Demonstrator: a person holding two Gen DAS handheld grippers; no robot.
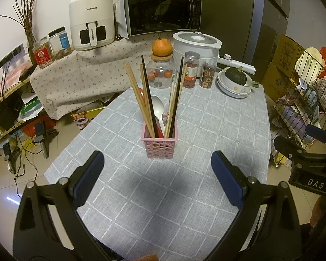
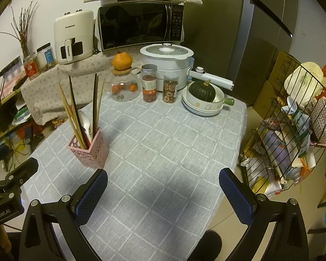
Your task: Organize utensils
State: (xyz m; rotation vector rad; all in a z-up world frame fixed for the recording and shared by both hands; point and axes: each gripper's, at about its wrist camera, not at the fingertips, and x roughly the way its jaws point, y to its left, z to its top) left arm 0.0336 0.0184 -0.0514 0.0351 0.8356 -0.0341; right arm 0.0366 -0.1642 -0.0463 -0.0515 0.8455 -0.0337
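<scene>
Both tongs, left gripper (image 1: 157,169) and right gripper (image 2: 163,187), gape wide, empty, before a pink perforated plastic basket (image 1: 160,146) holding upright wooden and black chopsticks (image 1: 141,100) and a white spoon (image 1: 159,111).

Home kitchen-dining corner. Shown by: microwave (image 2: 140,25) and air fryer (image 2: 74,35) set on a floral-covered shelf; electric cooking pot (image 2: 167,65), food jars (image 2: 149,83) and stacked dishes (image 2: 203,106) on a checked-cloth table (image 2: 163,152); refrigerator (image 2: 256,43) (right background); wire rack (image 2: 293,130) of groceries.
</scene>
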